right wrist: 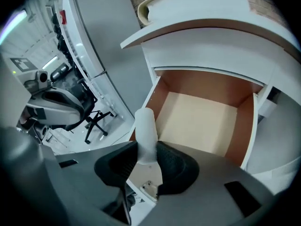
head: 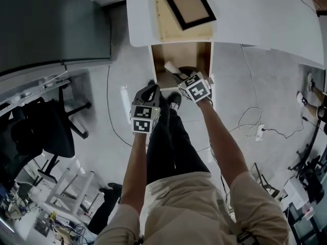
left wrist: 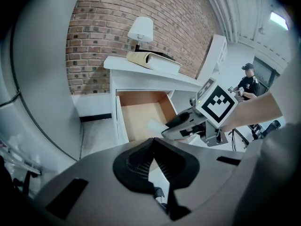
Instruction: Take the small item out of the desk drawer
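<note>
Head view, centre: clamps small item [head: 171,67] in right gripper [head: 176,74] just above the open drawer [head: 196,55] under the bench [head: 245,14]; holds left gripper [head: 151,92] lower left, clear of the drawer.

Left gripper view, bottom centre: shows jaws together, nothing between.

Right gripper view, centre: pinches only the item's near end, most of it sticking out beyond the jaws. Risks pivoting loose and dropping back into the drawer or onto the floor [head: 117,86] if jerked or tilted.

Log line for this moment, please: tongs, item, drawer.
right tongs: shut on white item | left tongs: shut, empty | drawer: open
</note>
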Tool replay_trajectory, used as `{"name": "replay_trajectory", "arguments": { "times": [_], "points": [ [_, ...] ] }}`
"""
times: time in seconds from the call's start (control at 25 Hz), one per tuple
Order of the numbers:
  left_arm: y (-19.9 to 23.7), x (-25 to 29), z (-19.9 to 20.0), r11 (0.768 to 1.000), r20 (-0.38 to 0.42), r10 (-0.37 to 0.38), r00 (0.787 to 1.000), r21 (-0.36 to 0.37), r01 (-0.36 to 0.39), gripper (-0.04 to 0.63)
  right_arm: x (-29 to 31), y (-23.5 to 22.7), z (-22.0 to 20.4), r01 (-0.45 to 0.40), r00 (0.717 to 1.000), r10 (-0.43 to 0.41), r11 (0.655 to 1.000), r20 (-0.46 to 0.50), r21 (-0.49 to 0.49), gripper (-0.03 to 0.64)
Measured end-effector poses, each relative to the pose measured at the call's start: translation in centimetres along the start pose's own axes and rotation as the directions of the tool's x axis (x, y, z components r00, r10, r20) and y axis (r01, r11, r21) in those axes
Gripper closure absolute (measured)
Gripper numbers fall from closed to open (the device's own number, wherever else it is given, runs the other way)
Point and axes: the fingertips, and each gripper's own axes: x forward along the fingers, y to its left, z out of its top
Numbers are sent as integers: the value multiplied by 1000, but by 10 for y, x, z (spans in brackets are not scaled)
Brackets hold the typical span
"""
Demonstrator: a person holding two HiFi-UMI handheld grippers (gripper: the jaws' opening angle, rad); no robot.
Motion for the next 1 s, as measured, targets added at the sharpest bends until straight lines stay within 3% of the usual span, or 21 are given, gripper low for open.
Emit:
{"name": "replay_trajectory", "arguments": {
  "times": [0.44,0.68,1.0],
  "points": [
    [-19,-24,20,1000,-36,20,999,5,-20,579,-60,7,-10,38,997,-48,990,68,133,465],
    [-19,-30,33,998,-42,31,999,-57,-34,578,-90,1,3,64,989,-94,970,118,233,465],
    [-28,-68,72,998,8,37,999,-44,-37,578,-133,33,39,-17,966,-69,945,250,327,465]
  ]
}}
